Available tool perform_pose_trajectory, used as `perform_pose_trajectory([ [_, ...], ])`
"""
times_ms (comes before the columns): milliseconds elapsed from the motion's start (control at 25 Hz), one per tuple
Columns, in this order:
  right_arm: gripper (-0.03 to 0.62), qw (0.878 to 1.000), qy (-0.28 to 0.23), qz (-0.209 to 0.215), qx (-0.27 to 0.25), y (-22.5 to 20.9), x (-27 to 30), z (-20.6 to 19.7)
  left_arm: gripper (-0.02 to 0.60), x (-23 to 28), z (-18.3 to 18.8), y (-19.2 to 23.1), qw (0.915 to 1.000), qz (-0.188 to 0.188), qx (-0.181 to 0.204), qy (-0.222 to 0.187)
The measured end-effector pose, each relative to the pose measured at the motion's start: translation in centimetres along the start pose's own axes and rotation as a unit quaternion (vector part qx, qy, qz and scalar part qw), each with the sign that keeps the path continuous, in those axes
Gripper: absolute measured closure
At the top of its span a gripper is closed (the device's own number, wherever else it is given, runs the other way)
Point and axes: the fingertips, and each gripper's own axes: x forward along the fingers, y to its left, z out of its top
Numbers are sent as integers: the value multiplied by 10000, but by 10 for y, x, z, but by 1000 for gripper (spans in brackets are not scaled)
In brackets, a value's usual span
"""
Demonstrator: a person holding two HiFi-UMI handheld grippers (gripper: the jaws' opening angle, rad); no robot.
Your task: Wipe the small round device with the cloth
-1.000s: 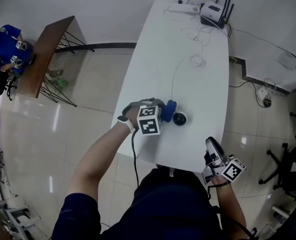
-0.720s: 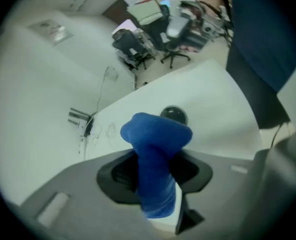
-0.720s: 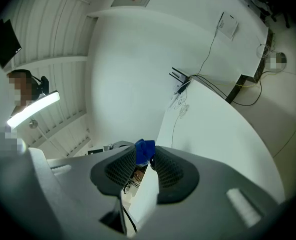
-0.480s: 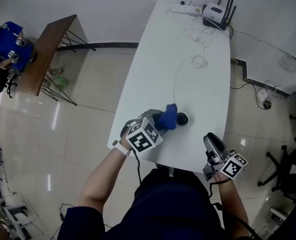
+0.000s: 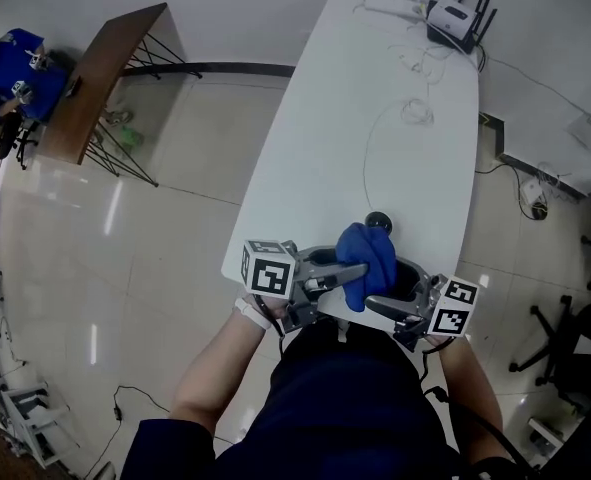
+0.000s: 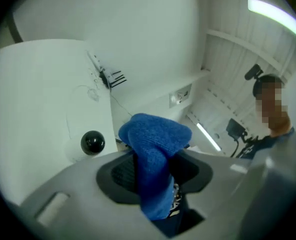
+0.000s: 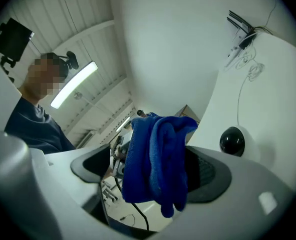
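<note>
The small round device (image 5: 379,222), a black dome on a white base, sits uncovered near the white table's front edge (image 5: 275,278); it also shows in both gripper views (image 6: 92,142) (image 7: 232,140). The blue cloth (image 5: 368,258) hangs bunched above that edge, nearer me than the device. My left gripper (image 5: 355,271) points right and is shut on the cloth (image 6: 155,139). My right gripper (image 5: 390,288) points left from the other side. Its jaws have just been opening and now stand wide with the cloth (image 7: 155,159) between them, the pads apart from it.
A router (image 5: 453,18), a power strip (image 5: 390,6) and a thin coiled cable (image 5: 415,113) lie at the table's far end. A wooden side table (image 5: 105,78) and a person in blue (image 5: 15,63) are at the far left. Office chairs (image 5: 565,338) stand at the right.
The left gripper has lifted the cloth off the device, rolled and drawn back toward the front edge. The right gripper has swung left to the cloth and opened its jaws round it.
</note>
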Motion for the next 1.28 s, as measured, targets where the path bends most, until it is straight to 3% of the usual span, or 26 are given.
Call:
perform_pose_trajectory([
  [80, 145, 9978, 416, -402, -338, -12, 9, -11, 407, 4, -5, 15, 9989, 463, 2, 90],
  [160, 175, 9869, 924, -966, -902, -30, 15, -26, 396, 8, -13, 29, 9946, 981, 155, 299],
  [240, 322, 9736, 1157, -1456, -1326, -45, 14, -32, 388, 10, -19, 39, 9898, 1336, 248, 436],
  [360, 365, 9713, 844, -1728, -1401, -50, 9, -23, 375, 11, -20, 48, 9870, 1559, 178, 339],
  [480, 459, 9695, 564, -1940, -1387, -52, 2, -17, 339, 12, -20, 47, 9876, 1528, 237, 286],
  [640, 474, 9577, 554, -2450, -1401, -71, -16, -5, 325, -5, -6, 40, 9894, 1411, 329, -128],
  [760, 474, 9535, 924, -2424, -1535, -84, -17, 6, 327, -28, 8, 41, 9867, 1484, 301, -585],
  [920, 474, 9570, 1204, -2355, -1192, -99, -30, 29, 327, -38, 1, 48, 9828, 1733, 392, -502],
  [1080, 473, 9599, 877, -2557, -745, -117, -64, 68, 327, -38, -4, 53, 9818, 1803, 374, -469],
  [1160, 473, 9525, 849, -2833, -731, -137, -80, 78, 327, -39, -7, 59, 9811, 1858, 307, -456],
  [1280, 473, 9315, 1139, -3272, -1109, -170, -87, 81, 330, -41, -13, 67, 9780, 2026, 292, -407],
])
